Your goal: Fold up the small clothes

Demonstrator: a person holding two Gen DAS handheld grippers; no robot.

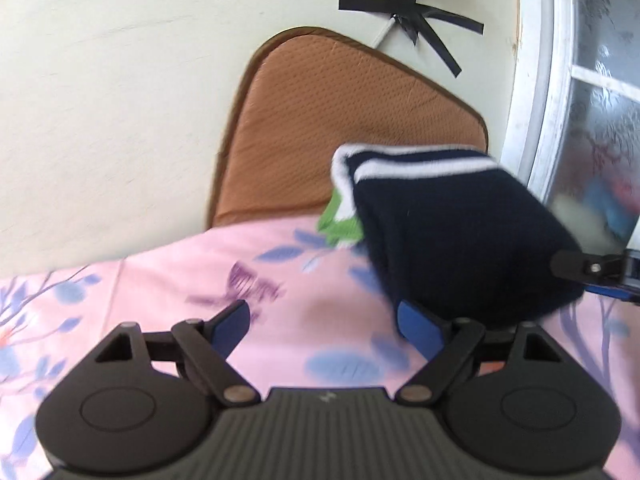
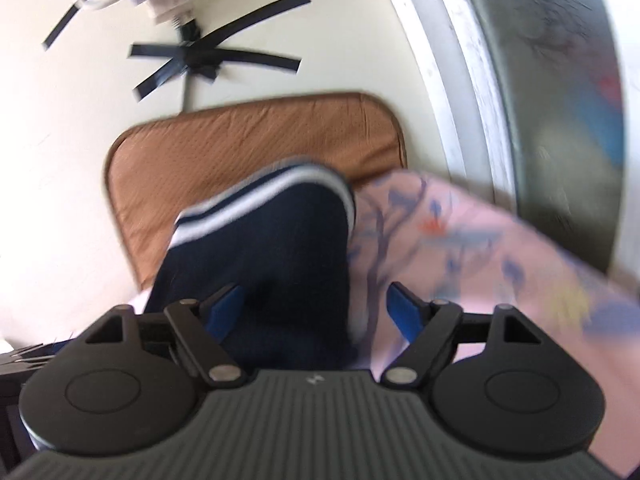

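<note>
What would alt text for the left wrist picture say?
An open hand-held gripper hovers over a pink floral cloth. A folded navy garment with white stripes lies to its right, with a brown cushion behind.

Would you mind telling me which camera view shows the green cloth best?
Left wrist view: a strip of green cloth peeks from under the navy garment. The right wrist view shows none of it.
</note>
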